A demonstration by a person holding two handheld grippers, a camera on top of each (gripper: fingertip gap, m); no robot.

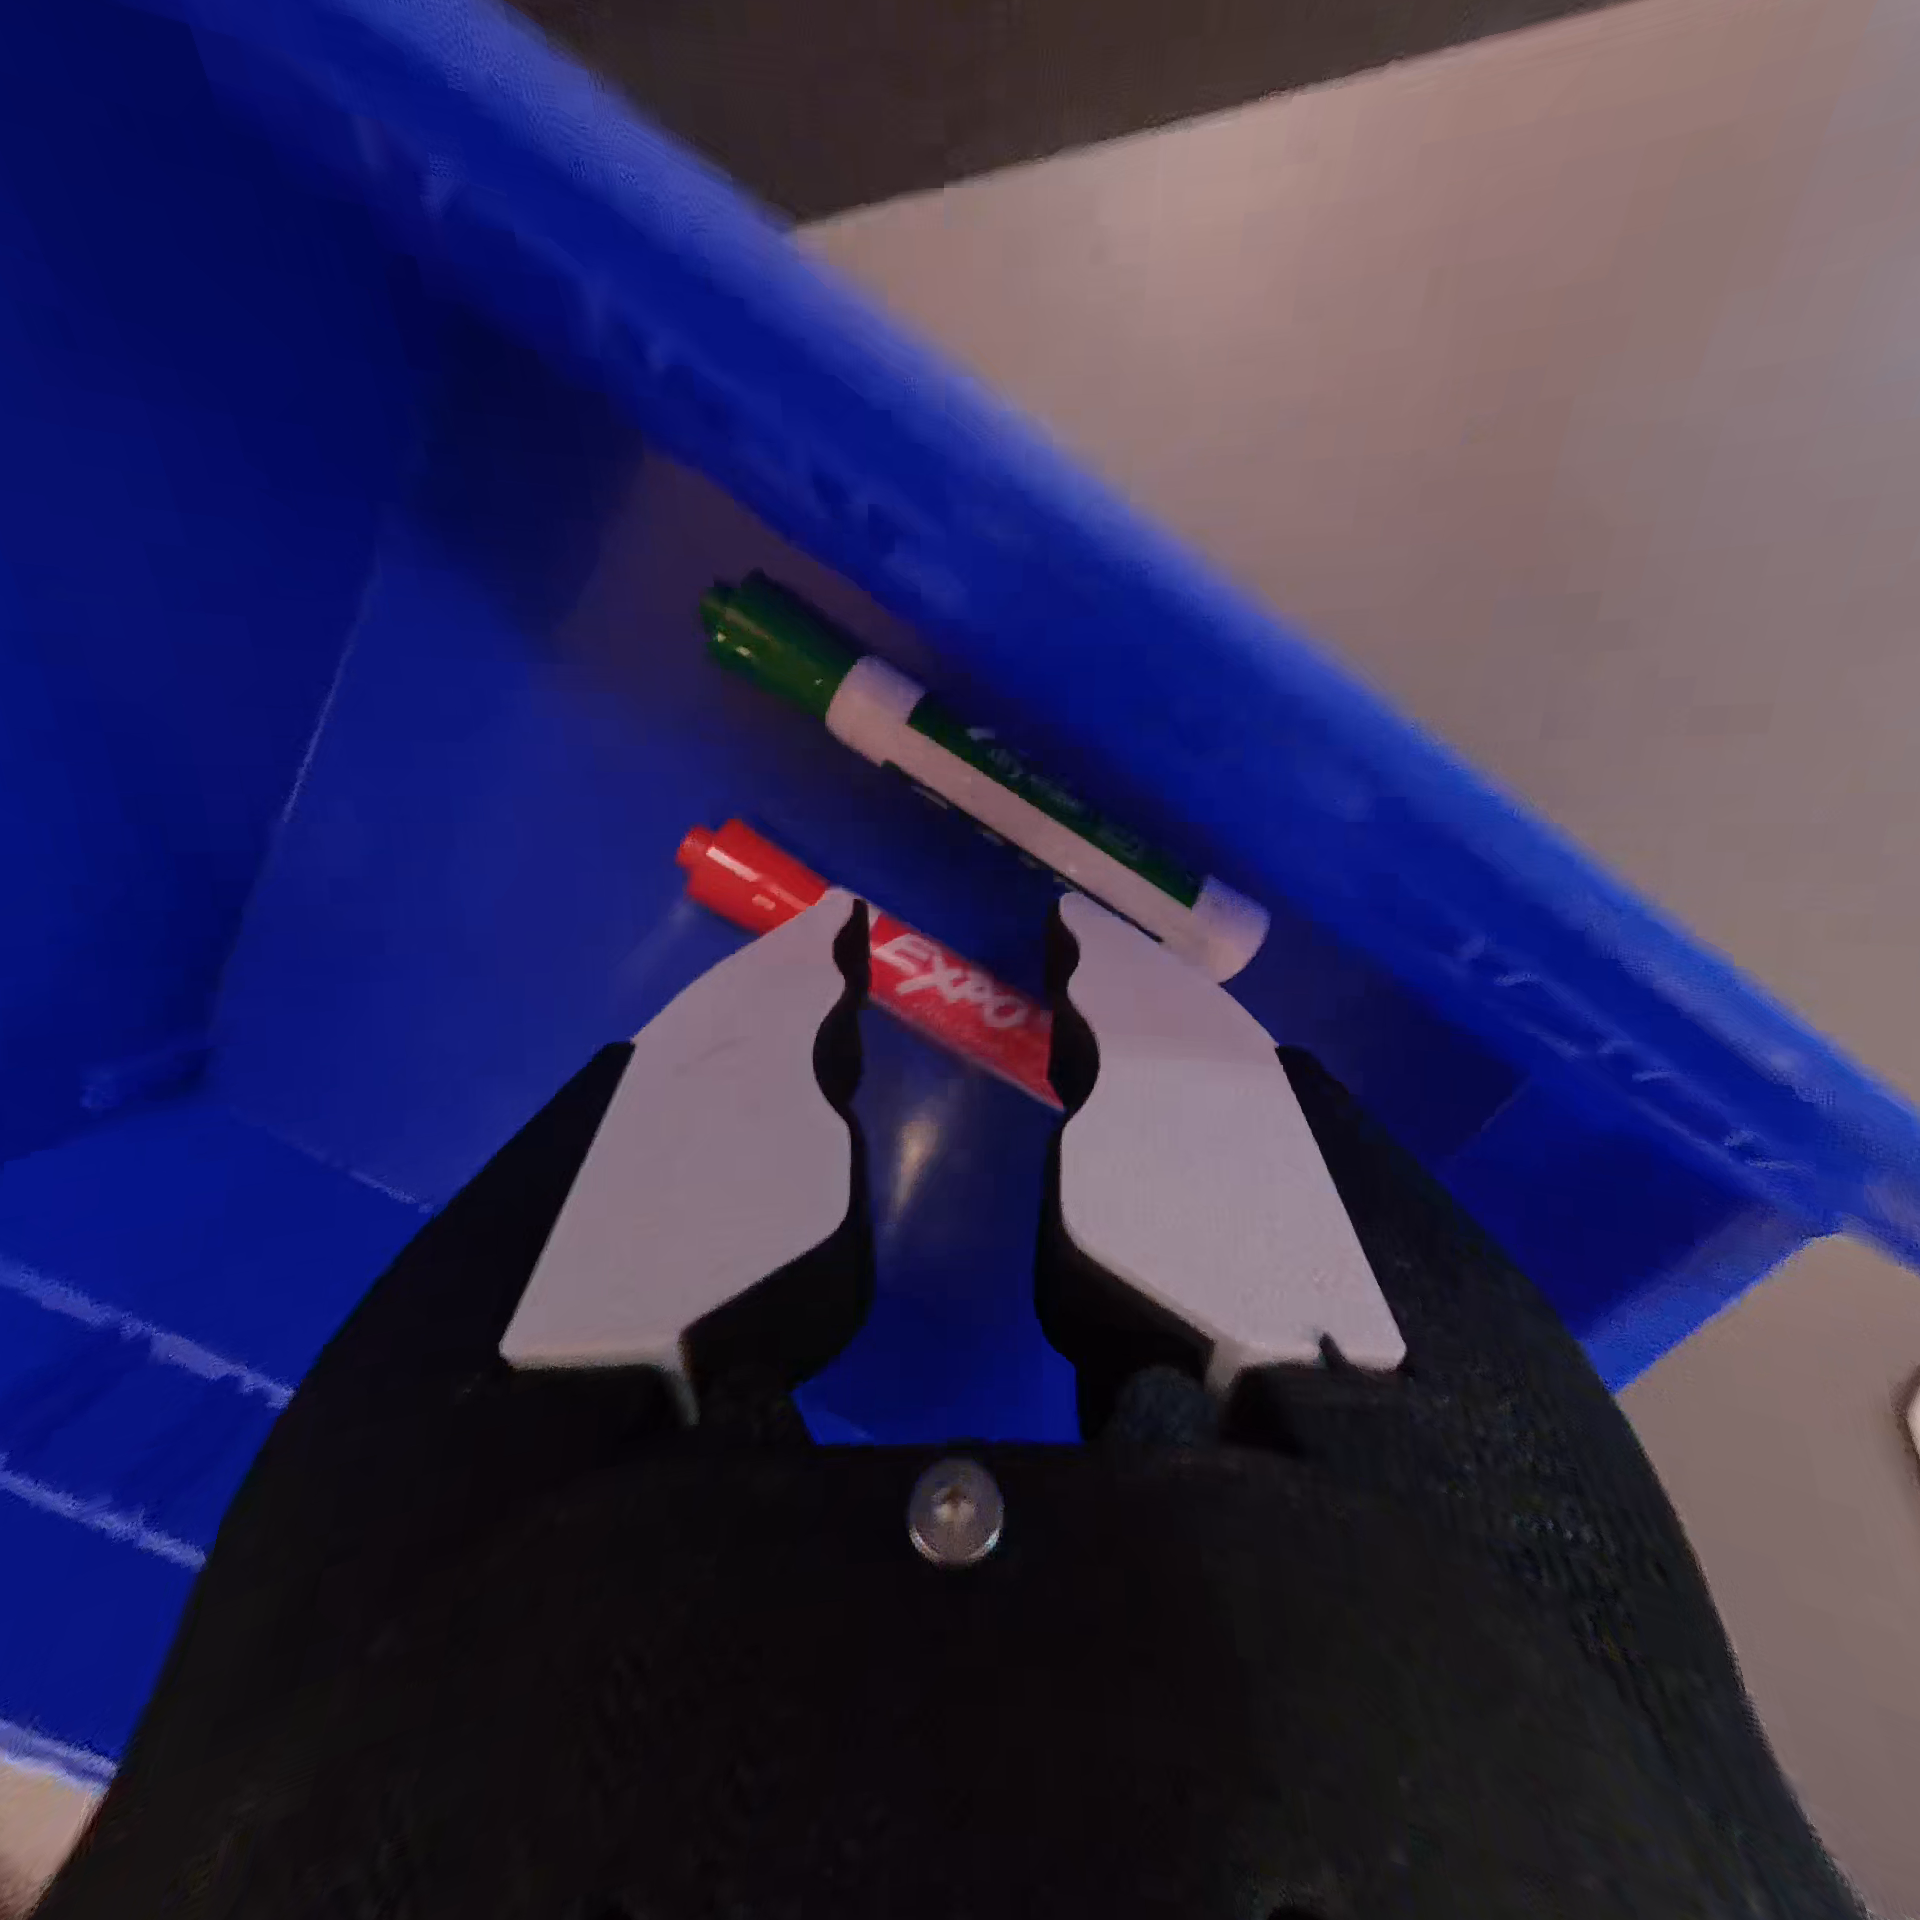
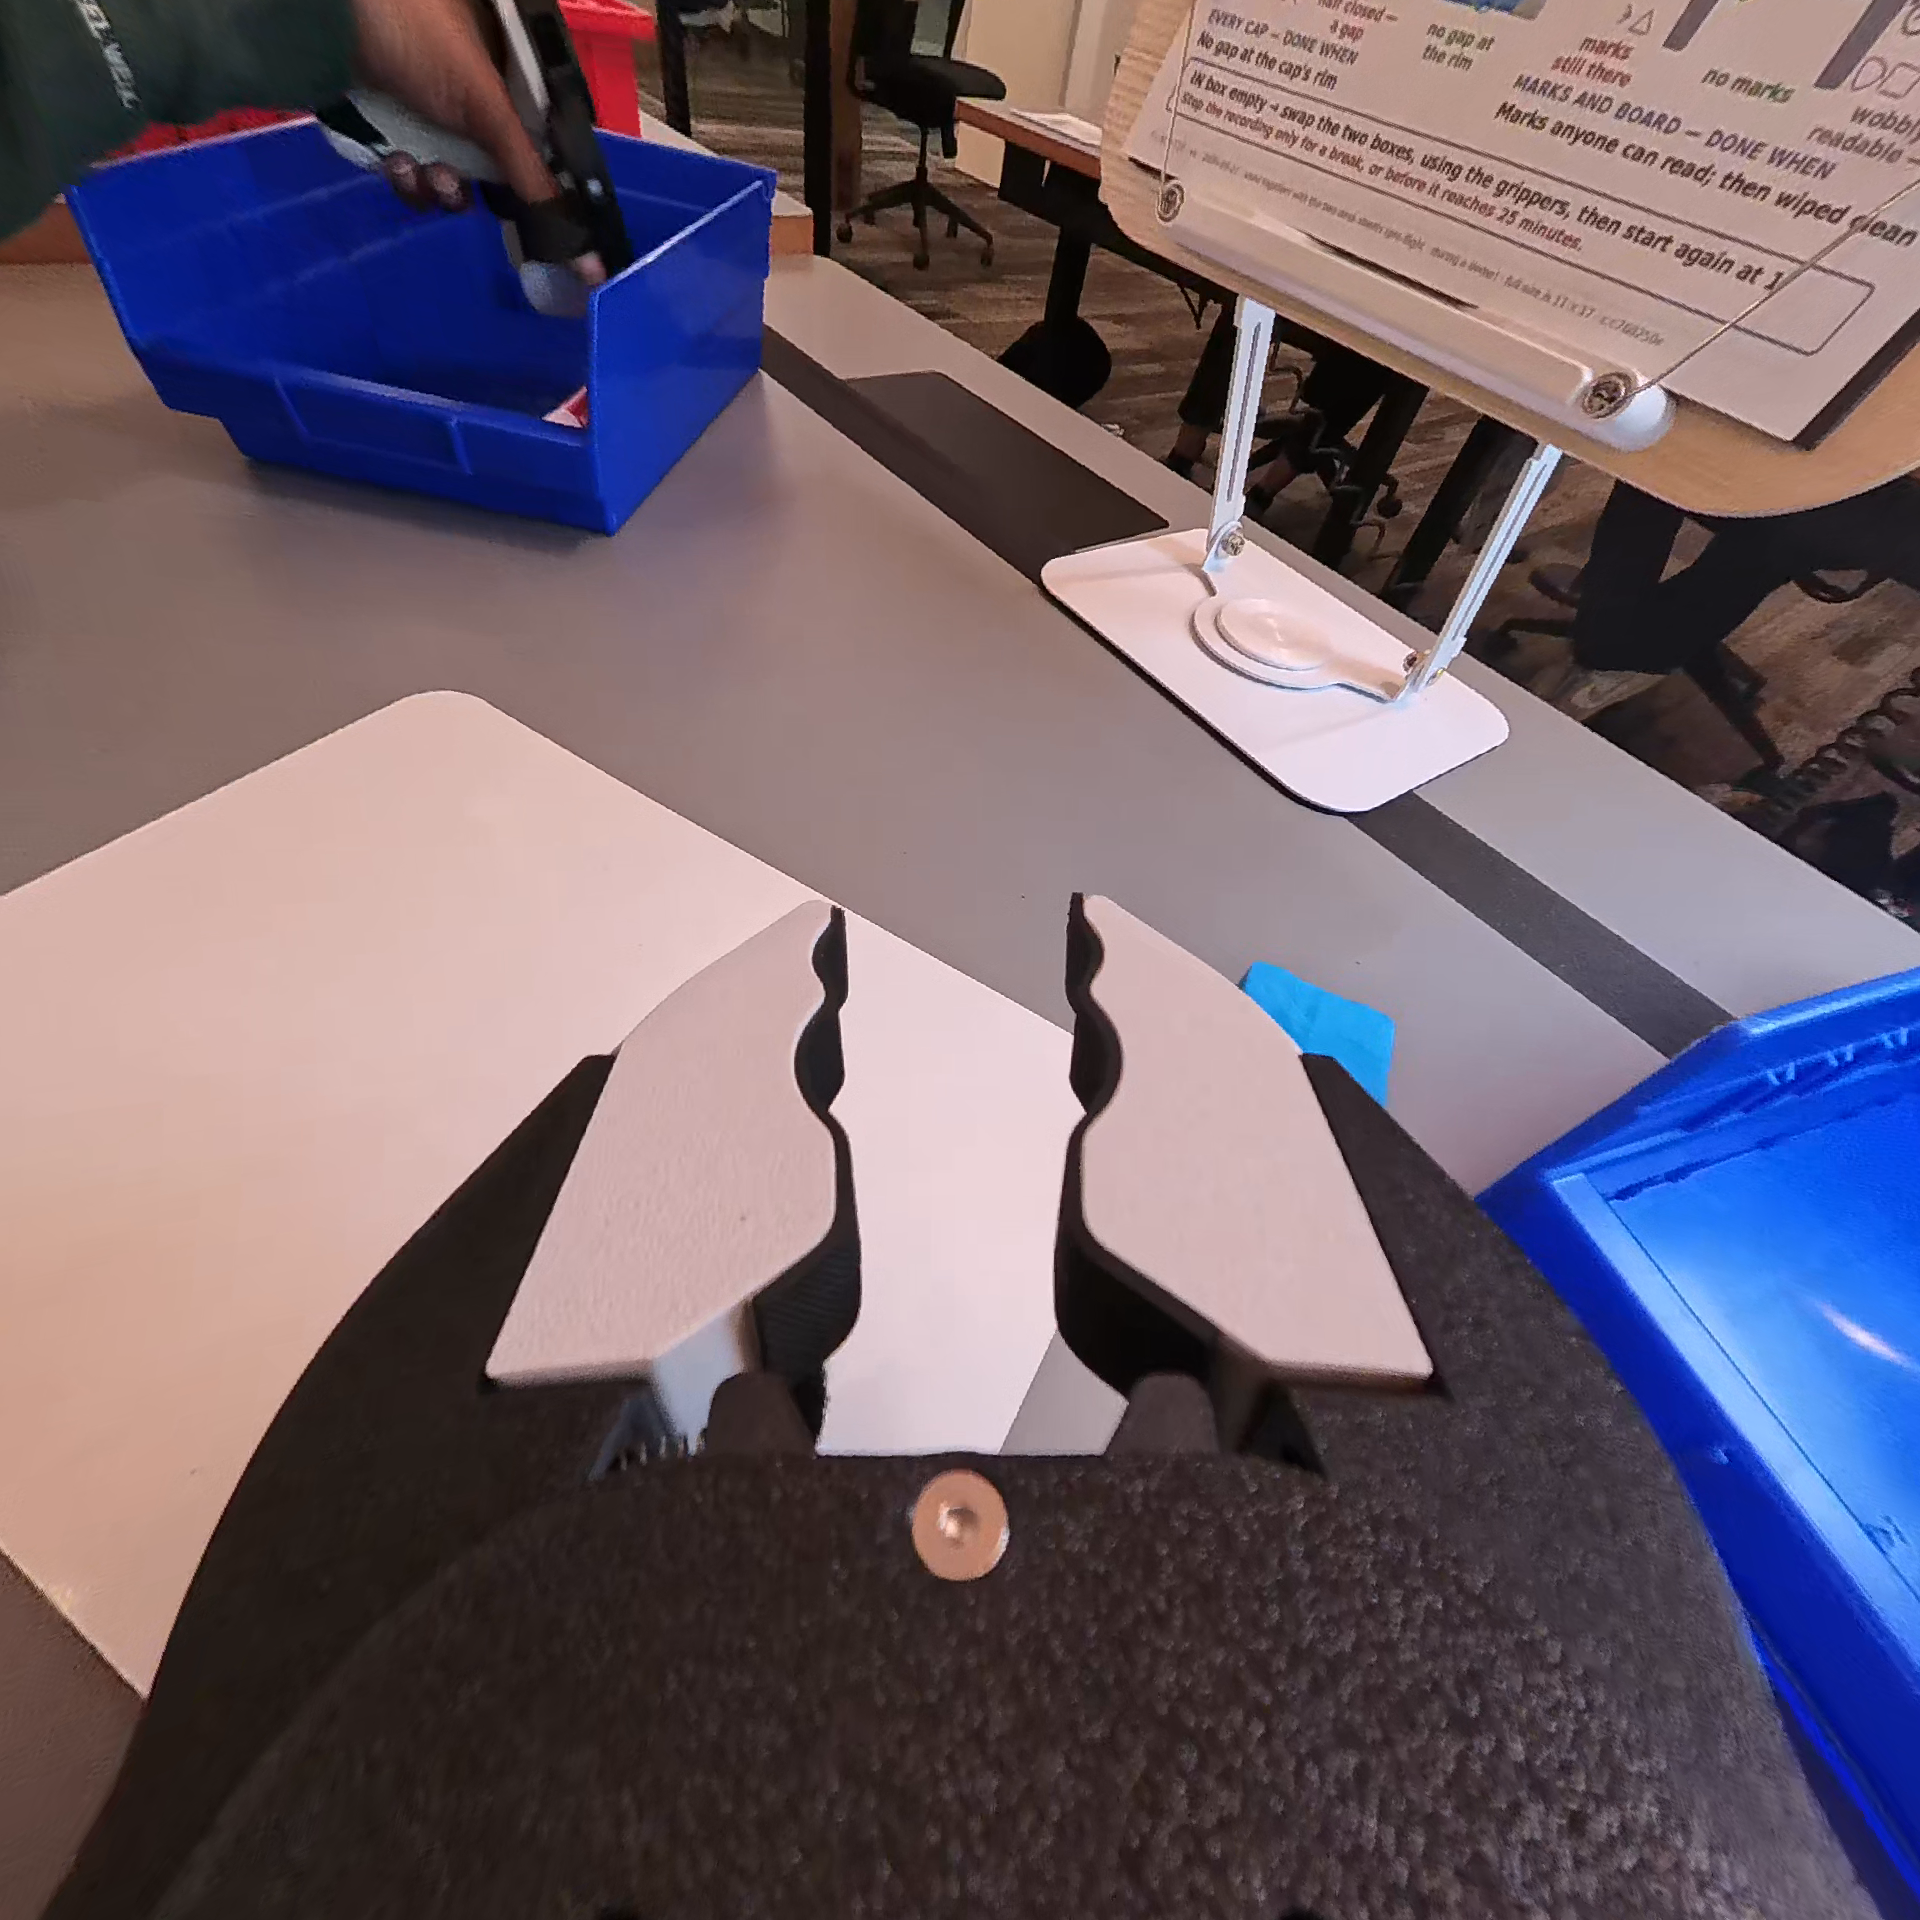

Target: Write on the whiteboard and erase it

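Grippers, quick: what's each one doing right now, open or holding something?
Left gripper: open, inside the blue bin, fingers either side of the red marker.
Right gripper: open, empty, over the whiteboard.

- A white document stand (image 2: pixel 1288 665) sits on the grey table (image 2: pixel 831 623), holding a printed sheet (image 2: pixel 1558 156) on its wooden board.
- A black office chair (image 2: pixel 925 114) stands on the patterned carpet (image 2: pixel 1143 312) beyond the table.
- A red bin (image 2: pixel 608 21) peeks out at the far edge.
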